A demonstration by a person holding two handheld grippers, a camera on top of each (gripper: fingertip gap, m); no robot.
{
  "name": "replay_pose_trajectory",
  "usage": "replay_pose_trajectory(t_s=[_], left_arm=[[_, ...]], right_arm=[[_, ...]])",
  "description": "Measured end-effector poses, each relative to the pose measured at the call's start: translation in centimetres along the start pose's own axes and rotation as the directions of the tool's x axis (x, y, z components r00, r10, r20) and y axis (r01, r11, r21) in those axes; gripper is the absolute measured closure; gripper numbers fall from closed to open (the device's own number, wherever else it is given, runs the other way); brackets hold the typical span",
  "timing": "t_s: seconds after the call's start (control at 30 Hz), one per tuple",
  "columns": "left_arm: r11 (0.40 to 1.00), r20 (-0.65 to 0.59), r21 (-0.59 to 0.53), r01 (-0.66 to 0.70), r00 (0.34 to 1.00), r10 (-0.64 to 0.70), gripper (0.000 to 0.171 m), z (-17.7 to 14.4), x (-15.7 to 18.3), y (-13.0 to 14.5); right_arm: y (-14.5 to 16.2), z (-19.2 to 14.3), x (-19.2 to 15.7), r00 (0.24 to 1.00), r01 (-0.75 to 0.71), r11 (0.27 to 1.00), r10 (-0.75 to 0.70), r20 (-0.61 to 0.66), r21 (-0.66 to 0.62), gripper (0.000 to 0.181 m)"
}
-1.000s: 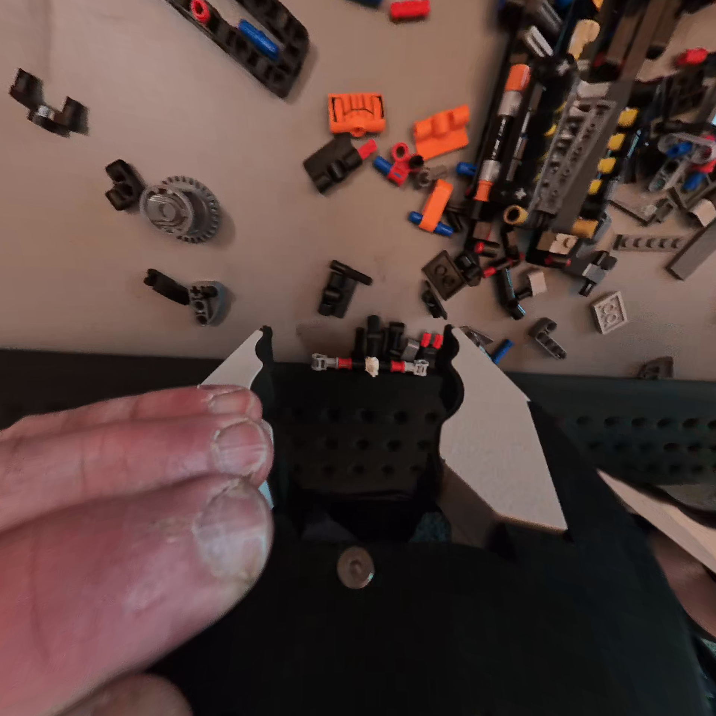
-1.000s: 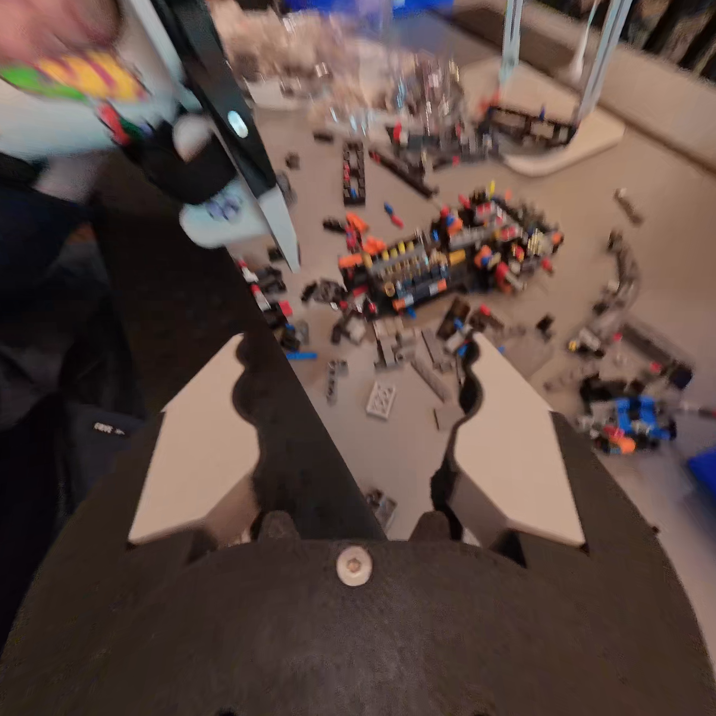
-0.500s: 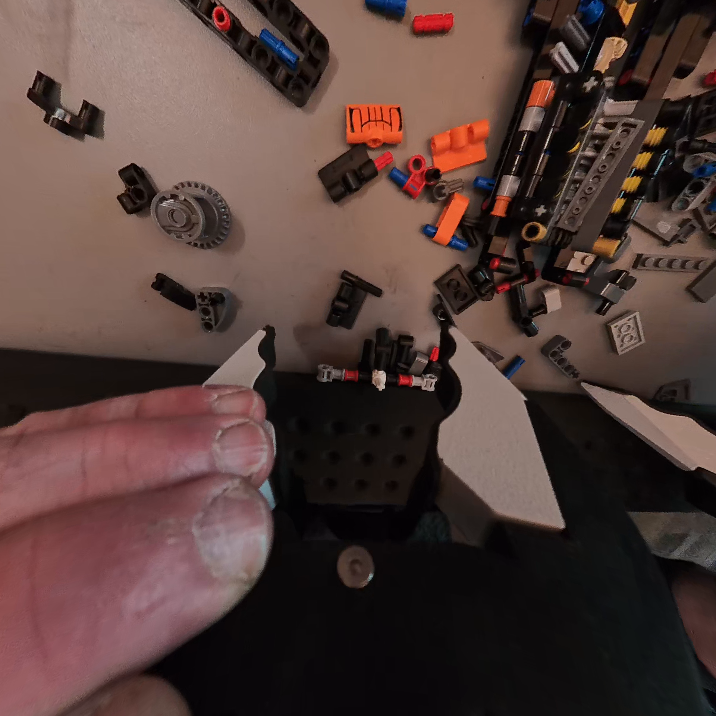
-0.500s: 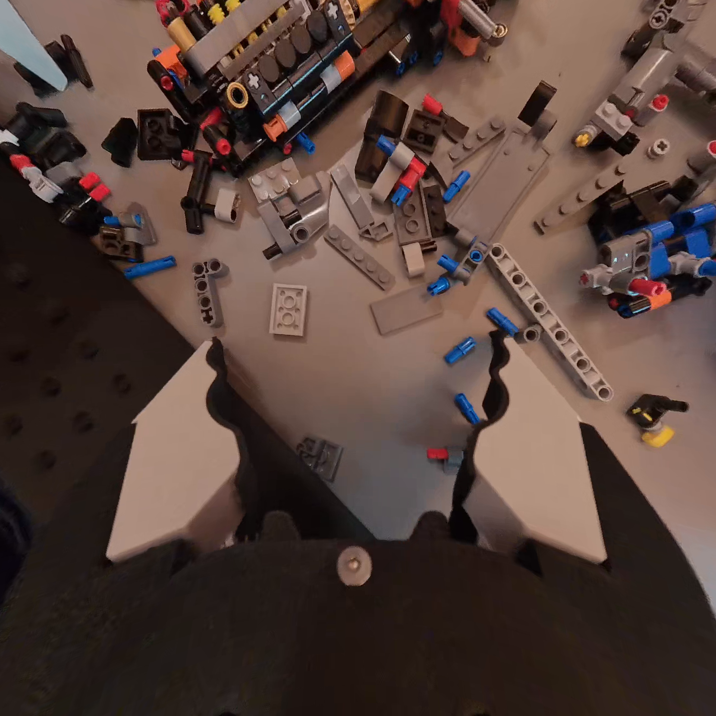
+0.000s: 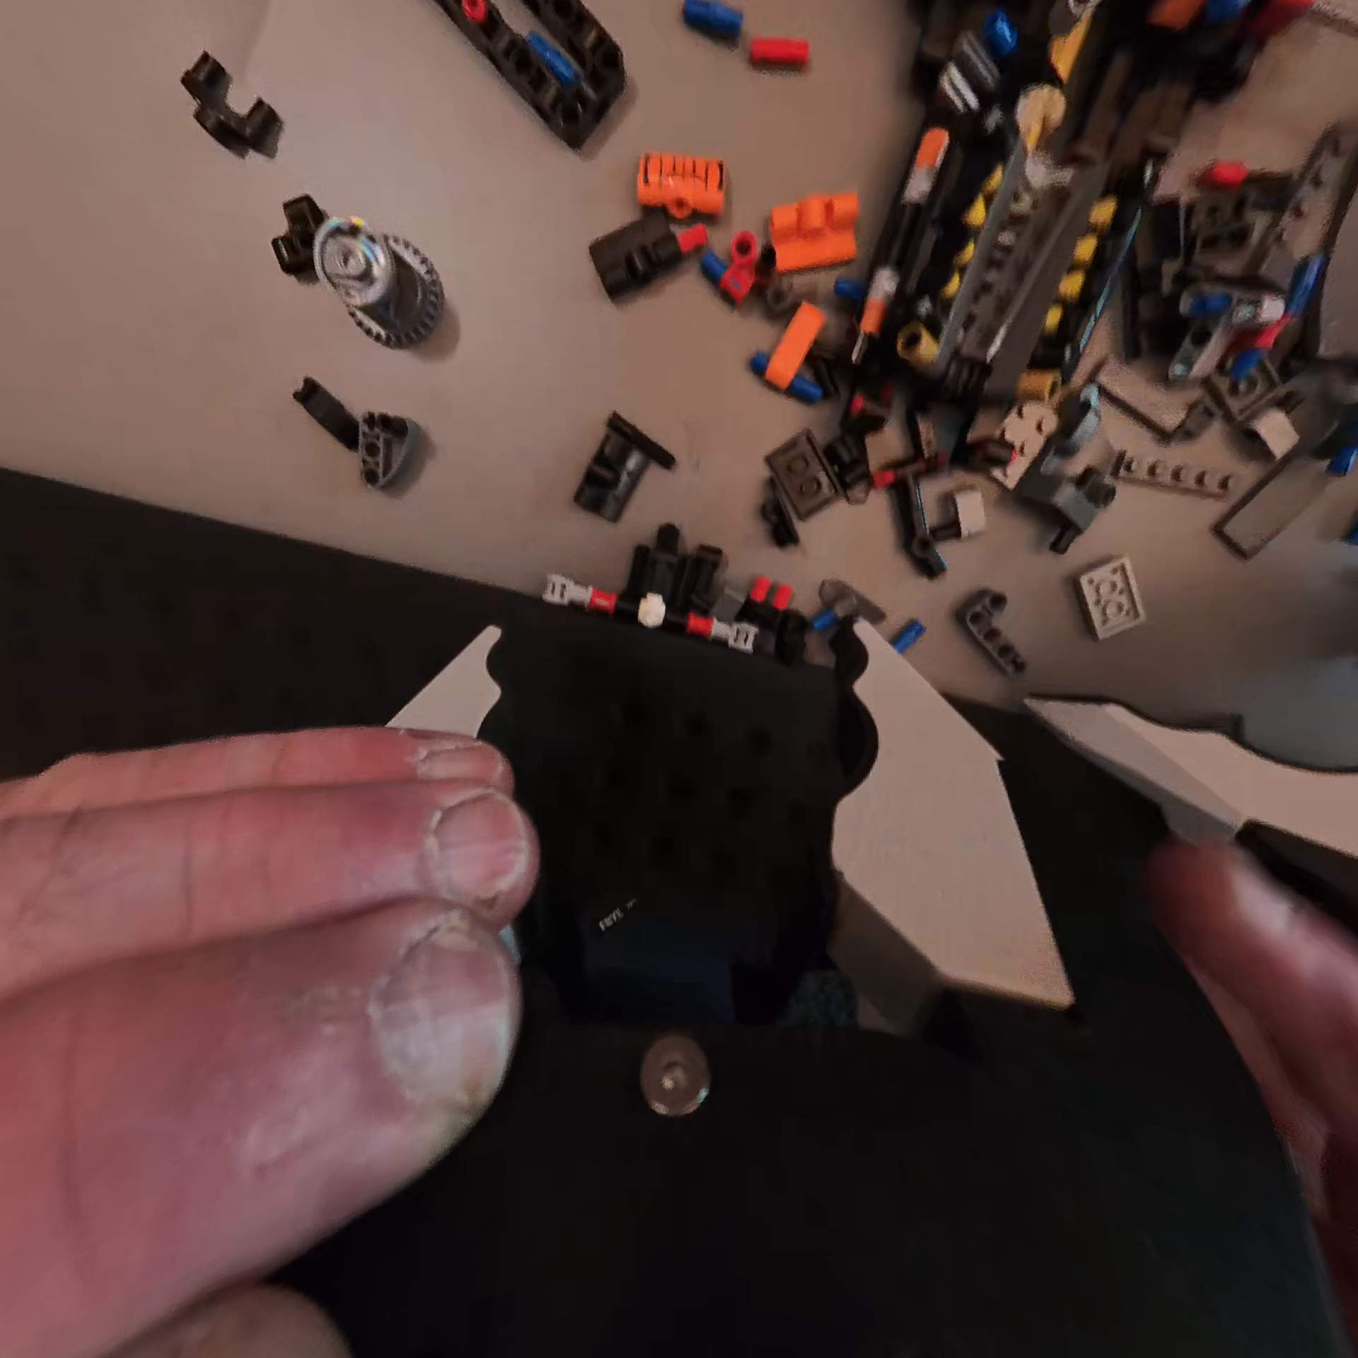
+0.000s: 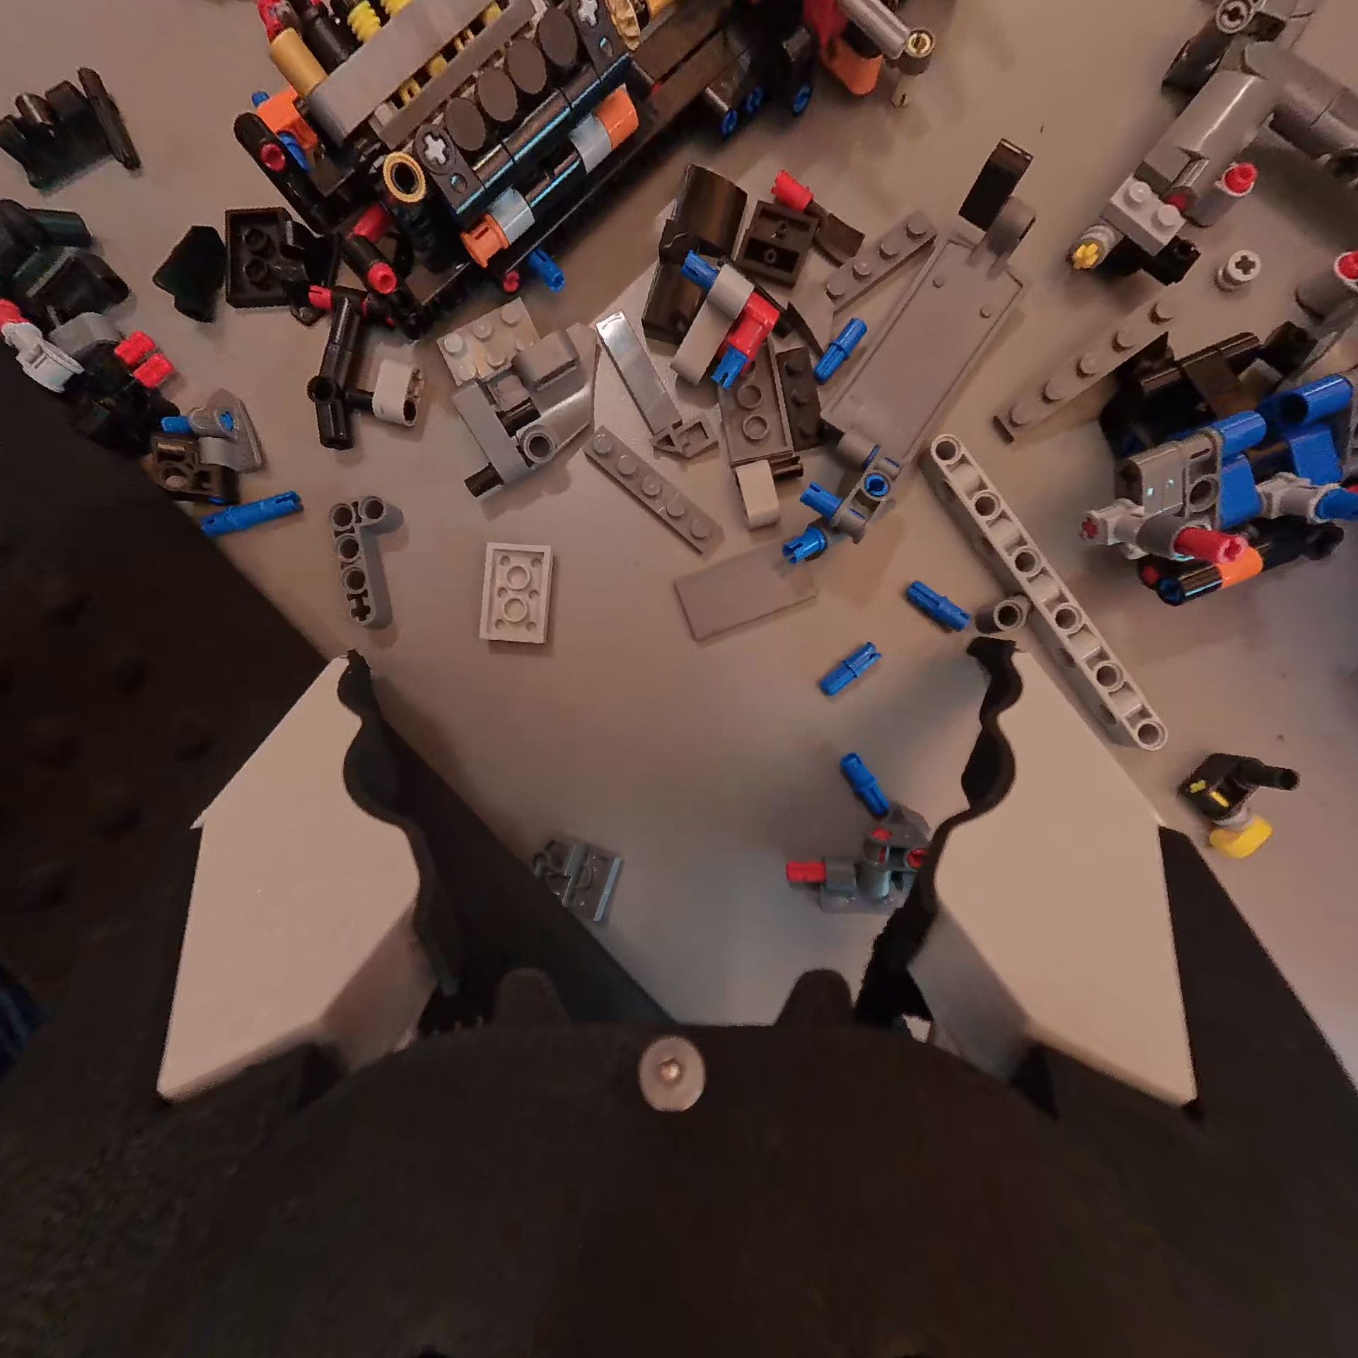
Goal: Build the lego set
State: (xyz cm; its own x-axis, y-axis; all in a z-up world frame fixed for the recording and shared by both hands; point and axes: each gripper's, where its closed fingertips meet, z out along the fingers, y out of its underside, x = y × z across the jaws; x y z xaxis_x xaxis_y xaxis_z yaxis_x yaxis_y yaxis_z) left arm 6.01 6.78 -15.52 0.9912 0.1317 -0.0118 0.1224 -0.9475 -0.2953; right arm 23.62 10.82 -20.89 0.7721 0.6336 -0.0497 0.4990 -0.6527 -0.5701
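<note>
Loose lego pieces lie on a beige table. A partly built black, grey and orange model lies at the far side; it also shows in the left wrist view. My right gripper is open and empty above bare table, with blue pins and a grey plate between and beyond its fingers. My left gripper is open and empty over the dark table edge, just short of a thin grey-red axle piece. A hand covers most of its left finger.
A dark perforated surface borders the table's near side. A gear, orange pieces and a black frame lie apart. A long grey beam and a blue-grey assembly lie right. A second hand shows blurred at right.
My right gripper has swung down from looking across the table to hovering low over the loose pieces. In the left wrist view the other gripper's finger and a hand have come in at right.
</note>
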Motion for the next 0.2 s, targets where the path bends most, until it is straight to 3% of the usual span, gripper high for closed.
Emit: replay_pose_trajectory(t_s=[0.1, 0.13, 0.2], left_arm=[[0.999, 0.099, -0.042, -0.024, 0.995, 0.028, 0.116, -0.4, -0.6, 2.0], [0.994, 0.096, -0.102, -0.027, 0.995, 0.037, 0.138, -0.6, -0.6, 2.9], [0.979, 0.033, -0.173, -0.105, 0.993, 0.113, 0.122, -0.8, 0.2, 4.3]], right_arm=[[0.0, 0.0, 0.0, 1.0, 0.001, 1.0, -0.001, -0.001, -0.002, 0.026], [0.0, 0.0, 0.0, 1.0, 0.001, 1.0, -0.001, -0.001, -0.002, 0.026], [0.0, 0.0, 0.0, 1.0, 0.0, 1.0, 0.0, 0.0, -0.001, 0.026]])
